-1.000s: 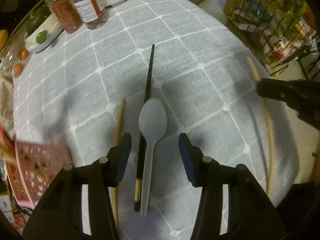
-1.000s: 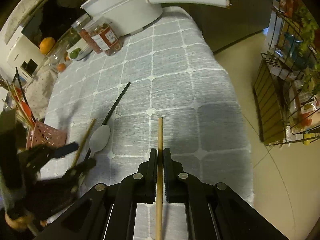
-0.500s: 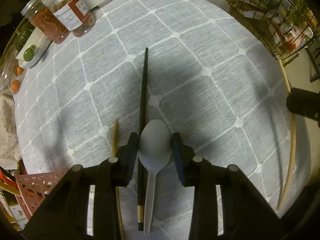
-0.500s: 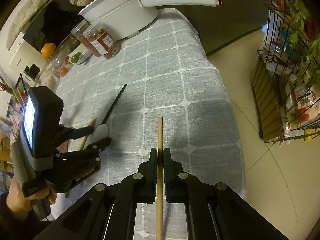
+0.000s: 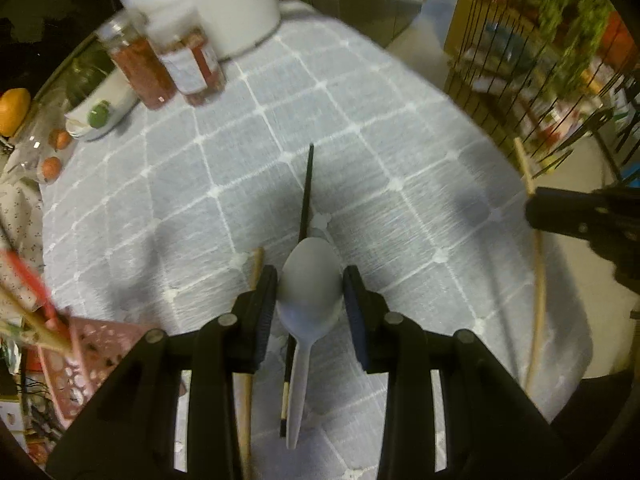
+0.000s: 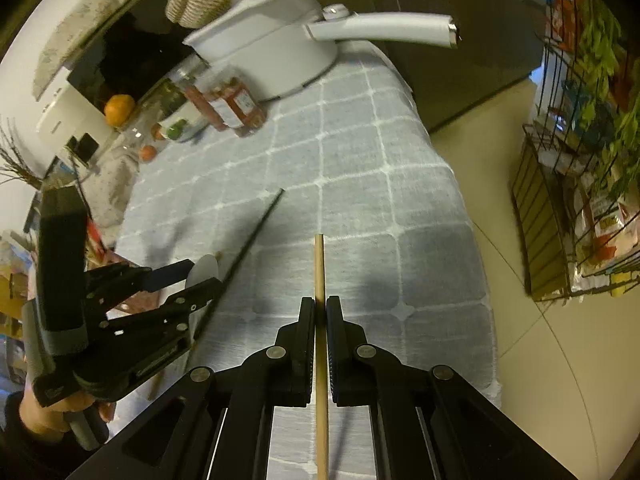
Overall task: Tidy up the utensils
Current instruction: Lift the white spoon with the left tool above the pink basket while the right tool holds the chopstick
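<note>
My left gripper [image 5: 310, 276] is shut on the bowl of a white plastic spoon [image 5: 301, 376], whose handle hangs back toward me just above the grey checked cloth [image 5: 400, 128]. Under it on the cloth lie a black chopstick [image 5: 306, 196] and, to its left, a wooden chopstick [image 5: 256, 268]. My right gripper [image 6: 320, 308] is shut on another wooden chopstick [image 6: 319, 264], which points straight ahead above the cloth. The right wrist view shows the left gripper [image 6: 200, 276] with the spoon [image 6: 204, 270] at the left, and the black chopstick [image 6: 256, 232] beside it.
A pink perforated basket [image 5: 92, 344] with utensils stands at the table's near left. At the far end are a white pot [image 5: 224, 4], two red-filled jars [image 5: 176, 64], a small dish and fruit. A wire rack [image 6: 560, 220] stands on the floor to the right.
My left gripper came down over the spoon, shut on its bowl and rose with it. The right gripper has lifted slightly, still gripping its wooden chopstick.
</note>
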### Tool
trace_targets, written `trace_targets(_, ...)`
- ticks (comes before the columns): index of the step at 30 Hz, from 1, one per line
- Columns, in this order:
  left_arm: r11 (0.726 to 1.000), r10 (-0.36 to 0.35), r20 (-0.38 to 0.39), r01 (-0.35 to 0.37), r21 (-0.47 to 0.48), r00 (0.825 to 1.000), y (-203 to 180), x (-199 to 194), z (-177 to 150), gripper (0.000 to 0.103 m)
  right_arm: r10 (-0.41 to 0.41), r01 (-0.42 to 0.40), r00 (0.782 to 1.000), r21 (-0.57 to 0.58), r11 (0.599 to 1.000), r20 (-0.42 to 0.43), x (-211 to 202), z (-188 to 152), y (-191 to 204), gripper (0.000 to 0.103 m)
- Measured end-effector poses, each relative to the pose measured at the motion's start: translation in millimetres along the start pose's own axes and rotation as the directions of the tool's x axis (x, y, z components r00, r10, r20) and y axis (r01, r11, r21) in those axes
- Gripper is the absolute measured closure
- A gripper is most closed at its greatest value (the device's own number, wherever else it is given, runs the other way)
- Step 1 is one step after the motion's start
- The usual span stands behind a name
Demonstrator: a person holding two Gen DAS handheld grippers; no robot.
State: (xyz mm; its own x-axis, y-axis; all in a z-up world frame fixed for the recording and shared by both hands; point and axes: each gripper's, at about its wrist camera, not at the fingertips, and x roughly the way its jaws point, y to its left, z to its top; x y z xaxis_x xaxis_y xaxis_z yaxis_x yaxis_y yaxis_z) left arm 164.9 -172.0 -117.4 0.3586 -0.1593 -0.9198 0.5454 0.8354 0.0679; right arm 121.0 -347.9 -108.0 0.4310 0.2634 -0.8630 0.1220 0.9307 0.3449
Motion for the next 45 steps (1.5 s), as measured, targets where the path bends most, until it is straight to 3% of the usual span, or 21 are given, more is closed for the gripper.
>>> trace_targets(8, 0.996, -0.039, 0.194, 0.054, -0.070, 0.980, 19, -50, -22, 0.067, 0.018, -0.015, 0.997, -0.038, 0.999, 0.080, -23, -4, 25, 0.098)
trace_targets(14, 0.987, -0.038, 0.342, 0.089, -0.134, 0.939, 38, -86, -44, 0.067, 0.013, 0.005, 0.988, -0.118, 0.993, 0.154, -37, -10, 51, 0.098)
trace_targets(17, 0.980, -0.017, 0.418, 0.098, -0.172, 0.908, 53, -104, -52, 0.067, 0.025, 0.005, 0.982, -0.159, 0.987, 0.189, -44, -14, 67, 0.098)
trace_targets(25, 0.962, 0.072, 0.593, 0.100, -0.253, 0.802, 88, -144, -66, 0.067, 0.053, 0.010, 0.959, -0.219, 0.976, 0.279, -59, -17, 99, 0.098)
trace_targets(29, 0.949, 0.131, 0.669, 0.103, -0.298, 0.731, 101, -158, -72, 0.067, 0.066, 0.009, 0.951, -0.240, 0.971, 0.301, -59, -13, 115, 0.098)
trace_targets(31, 0.939, 0.165, 0.713, 0.113, -0.326, 0.682, 109, -163, -76, 0.067, 0.071, 0.007, 0.949, -0.249, 0.968, 0.306, -57, -9, 123, 0.098)
trace_targets(36, 0.914, 0.278, 0.751, 0.075, -0.398, 0.598, 122, -156, -84, 0.067, 0.087, 0.003, 0.944, -0.272, 0.962, 0.318, -55, -1, 141, 0.098)
trace_targets(40, 0.899, 0.339, 0.742, 0.032, -0.436, 0.579, 128, -142, -86, 0.067, 0.102, -0.006, 0.940, -0.284, 0.959, 0.325, -56, 0, 151, 0.098)
trace_targets(45, 0.887, 0.383, 0.713, -0.020, -0.460, 0.587, 131, -121, -87, 0.067, 0.112, -0.012, 0.937, -0.290, 0.957, 0.331, -56, 0, 157, 0.098)
